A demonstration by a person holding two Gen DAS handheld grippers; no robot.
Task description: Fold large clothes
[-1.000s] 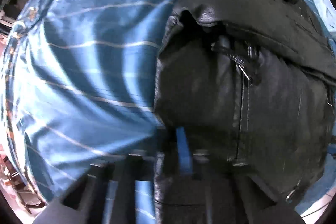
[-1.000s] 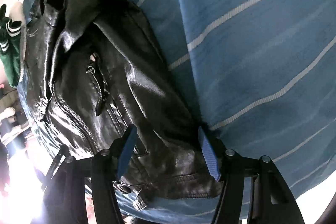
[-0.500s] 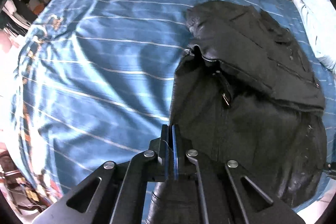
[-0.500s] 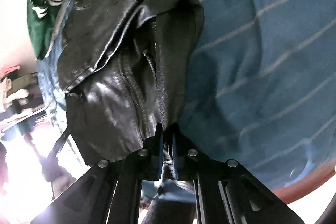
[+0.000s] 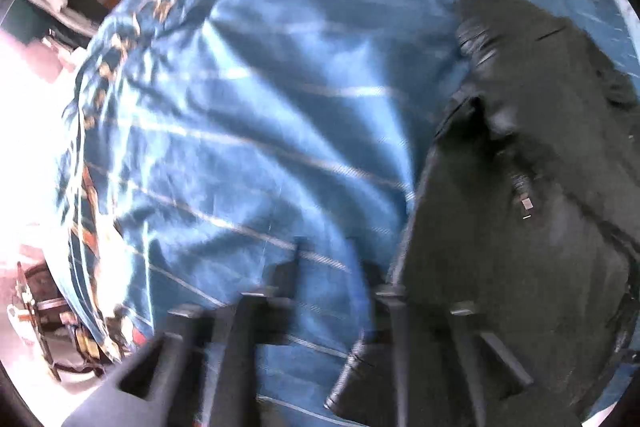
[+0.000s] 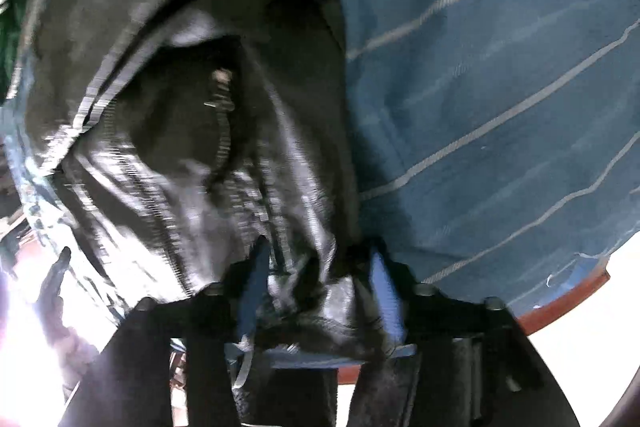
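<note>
Black leather jacket (image 6: 192,131) lies released at lower centre since your right gripper (image 6: 316,279) and left gripper (image 5: 340,267) have just been opening, gripping nothing

- The left gripper (image 5: 336,267), clamped on the black leather jacket's (image 5: 520,227) edge half a second ago, has just opened; blue striped bedspread (image 5: 260,147) shows between its fingers.
- The right gripper (image 6: 316,267) has likewise just opened, the jacket hem (image 6: 320,299) lying loose between its blue pads (image 6: 380,279).
- The jacket now sits further right in the left view.

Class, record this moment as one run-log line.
left gripper: jaws just opened, empty | right gripper: jaws just opened | black leather jacket: on blue striped bedspread
</note>
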